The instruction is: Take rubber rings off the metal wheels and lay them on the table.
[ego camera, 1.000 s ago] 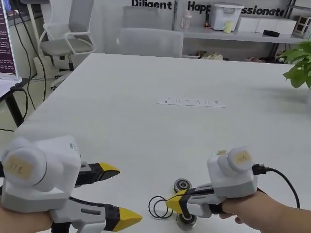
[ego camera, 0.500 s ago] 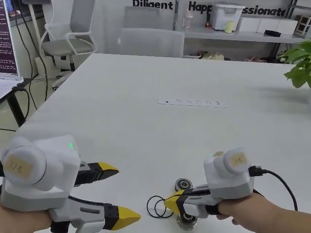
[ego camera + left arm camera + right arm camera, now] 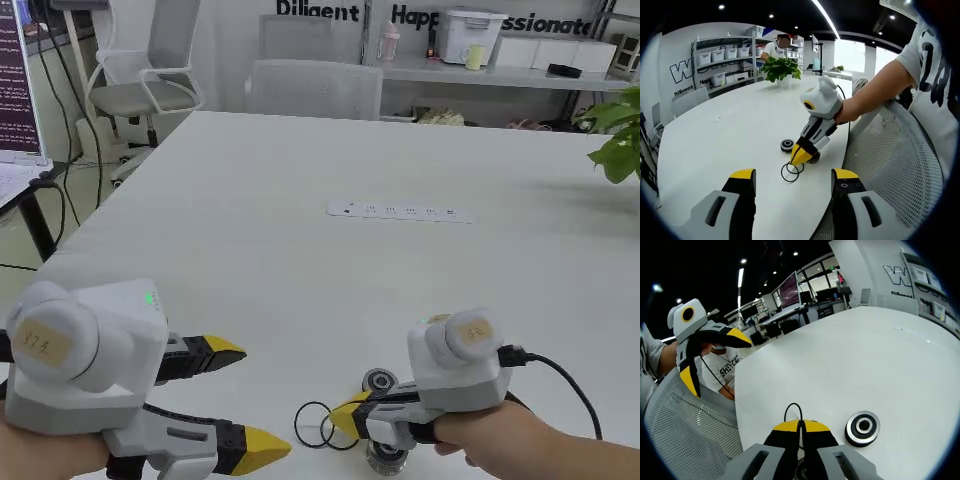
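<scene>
Although the right gripper (image 3: 345, 418) shows its yellow jaws pressed together, the right gripper view has a thin black loop rising straight out of the seam between them. I therefore judge it clamped on a rubber ring (image 3: 318, 427) rather than merely closed.

Taking the free wheel (image 3: 378, 381) as the mark, the ring lies on the table (image 3: 300, 270) just beside that wheel, on the side toward the left gripper and a little nearer the person. It appears as two overlapping loops, and I cannot tell whether that is one ring folded over or two rings. A second wheel (image 3: 385, 458) sits close to the free wheel on the person's side, partly hidden beneath the right gripper's body. The left gripper (image 3: 245, 397) hovers well apart from the free wheel, beyond the ring, with its jaws spread wide and nothing between them.

The ring looks very light, thin and limp. It will probably sag, twist or cling to a jaw pad instead of dropping cleanly, so a pinch on a single strand near its edge should be enough. The wheels look small, dense and hard, with smooth bright rims. They are likely to roll or skid if tugged sideways, so one gripper should steady the wheel by its rim or hub while the other peels.

The free wheel shows a dark band between rim and hub. Whether that band is rubber or part of the wheel is not clear from here.
</scene>
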A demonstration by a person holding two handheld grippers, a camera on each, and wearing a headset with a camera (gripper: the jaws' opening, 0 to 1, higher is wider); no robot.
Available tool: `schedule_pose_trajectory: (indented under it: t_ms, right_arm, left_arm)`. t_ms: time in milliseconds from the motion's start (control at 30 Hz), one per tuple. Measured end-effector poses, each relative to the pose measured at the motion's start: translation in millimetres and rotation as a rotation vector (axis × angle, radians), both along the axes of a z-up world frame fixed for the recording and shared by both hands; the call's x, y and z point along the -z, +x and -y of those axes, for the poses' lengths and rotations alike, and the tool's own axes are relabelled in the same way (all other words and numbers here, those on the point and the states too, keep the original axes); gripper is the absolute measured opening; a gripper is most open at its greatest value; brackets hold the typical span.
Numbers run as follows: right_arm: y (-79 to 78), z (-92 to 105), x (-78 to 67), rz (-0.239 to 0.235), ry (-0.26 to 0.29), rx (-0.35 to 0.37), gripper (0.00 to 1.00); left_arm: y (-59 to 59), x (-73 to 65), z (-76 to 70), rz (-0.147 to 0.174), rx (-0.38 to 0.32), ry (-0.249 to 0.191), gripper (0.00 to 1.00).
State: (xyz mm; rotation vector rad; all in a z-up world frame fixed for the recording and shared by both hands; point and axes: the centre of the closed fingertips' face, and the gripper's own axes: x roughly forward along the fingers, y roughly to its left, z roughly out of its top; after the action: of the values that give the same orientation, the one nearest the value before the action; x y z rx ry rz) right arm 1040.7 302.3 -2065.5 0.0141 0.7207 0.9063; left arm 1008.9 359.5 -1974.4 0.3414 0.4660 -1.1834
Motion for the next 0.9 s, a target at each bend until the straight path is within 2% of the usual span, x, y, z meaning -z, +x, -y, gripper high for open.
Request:
schedule_pose_trajectory:
  t_ms: [600, 900]
  right_arm:
    - [3.0, -2.7, 8.4, 0.013, -0.046, -0.009, 0.00]
    - [5.4, -1.9, 6.2, 0.026, -0.048, -0.008, 0.02]
  left_arm:
    - [1.0, 2.5, -2.1, -0.006, -0.003, 0.012, 0.58]
    - [-0.8, 3.9, -0.5, -0.009, 0.006, 0.019, 0.58]
